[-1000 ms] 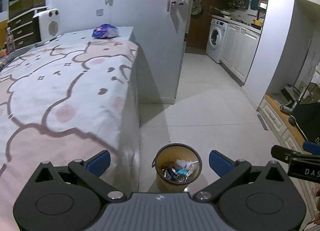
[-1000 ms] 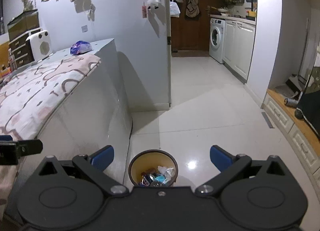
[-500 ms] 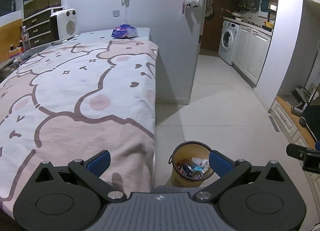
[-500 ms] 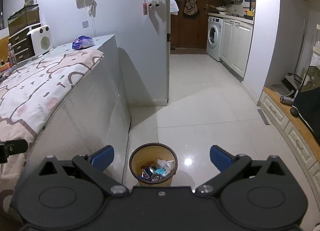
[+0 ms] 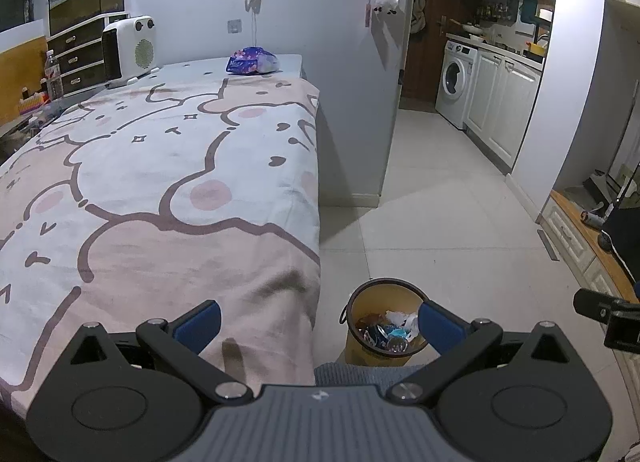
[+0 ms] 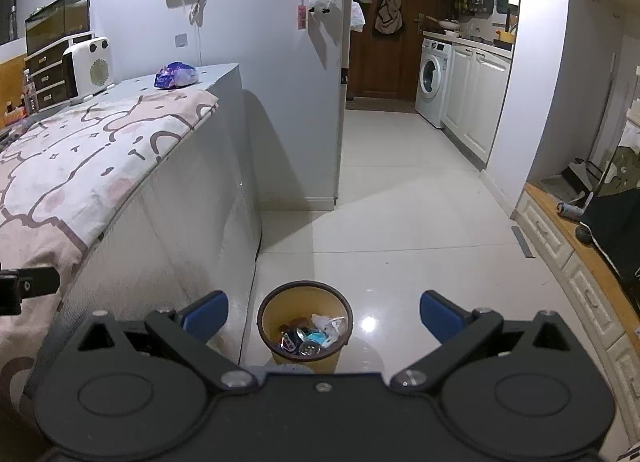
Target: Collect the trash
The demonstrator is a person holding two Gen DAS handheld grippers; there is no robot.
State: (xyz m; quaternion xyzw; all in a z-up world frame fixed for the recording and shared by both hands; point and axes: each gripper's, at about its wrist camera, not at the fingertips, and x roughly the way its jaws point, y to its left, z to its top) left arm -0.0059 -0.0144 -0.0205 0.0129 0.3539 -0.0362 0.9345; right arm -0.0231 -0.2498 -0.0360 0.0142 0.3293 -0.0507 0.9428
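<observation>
A small yellow-brown trash bin (image 5: 362,350) (image 6: 306,294) stands on the tiled floor beside the table's corner, holding several crumpled wrappers and cans. A blue-purple snack bag (image 5: 252,60) (image 6: 177,75) lies at the far end of the table. My left gripper (image 5: 319,322) is open and empty, hovering over the near edge of the pink cartoon tablecloth (image 5: 160,165), with the bin by its right finger. My right gripper (image 6: 324,312) is open and empty too, above the bin. The tip of the right gripper (image 5: 604,312) shows at the left wrist view's right edge.
A white fan heater (image 5: 128,49) (image 6: 88,67) sits at the table's far left, with drawers (image 5: 76,57) behind. A wall corner (image 6: 340,101) stands past the table. A washing machine (image 6: 432,81) and white cabinets (image 6: 476,105) line the kitchen passage; a low wooden bench (image 6: 560,221) runs along the right.
The left gripper has swung left and risen over the table, so the cloth fills more of its view and the bin sits lower right. The right gripper's view shifted only slightly.
</observation>
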